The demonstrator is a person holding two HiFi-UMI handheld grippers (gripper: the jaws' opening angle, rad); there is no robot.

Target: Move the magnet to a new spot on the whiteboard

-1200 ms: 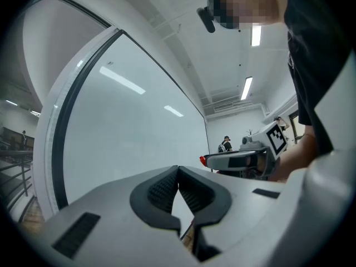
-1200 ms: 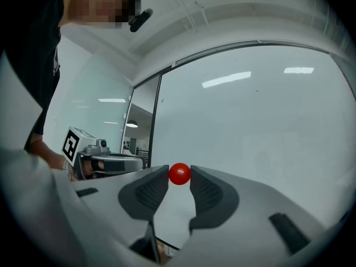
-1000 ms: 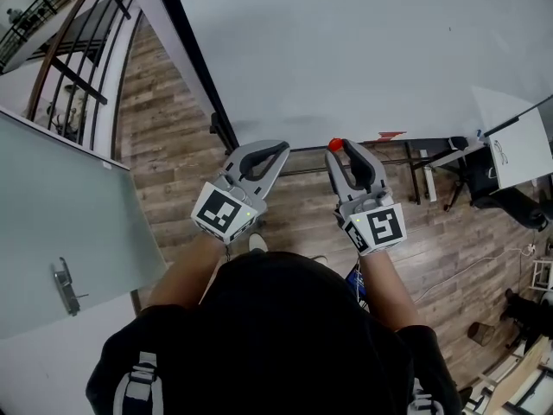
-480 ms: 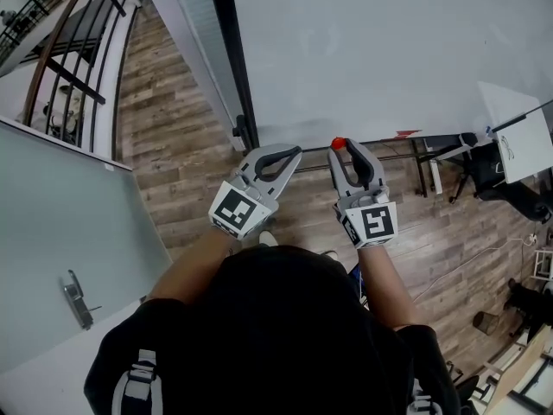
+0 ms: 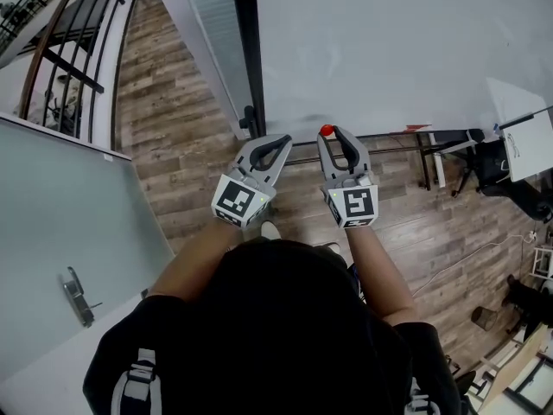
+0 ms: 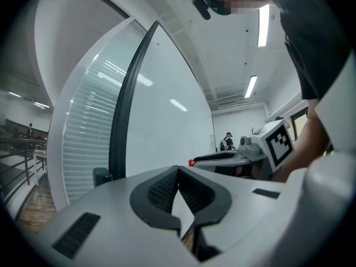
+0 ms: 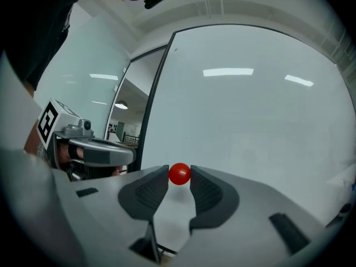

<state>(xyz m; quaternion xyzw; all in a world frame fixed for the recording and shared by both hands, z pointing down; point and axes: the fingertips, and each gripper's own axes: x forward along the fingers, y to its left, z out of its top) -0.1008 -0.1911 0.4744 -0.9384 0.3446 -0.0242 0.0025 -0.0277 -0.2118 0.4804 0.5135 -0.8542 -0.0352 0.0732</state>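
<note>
the right claw [image 7: 179, 178] pinched the little red magnet [image 7: 179, 173] between its tips, close to the whiteboard [image 5: 389, 50], near its bottom edge. i could not tell if the magnet touched it. the left claw [image 6: 178, 174] was pressed together, holding nothing, just beside the right one.

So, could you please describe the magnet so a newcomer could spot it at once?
Find the large whiteboard, then the right gripper near its lower edge. The magnet is the small round red ball pinched between that gripper's jaws; the left gripper beside it holds nothing.
</note>
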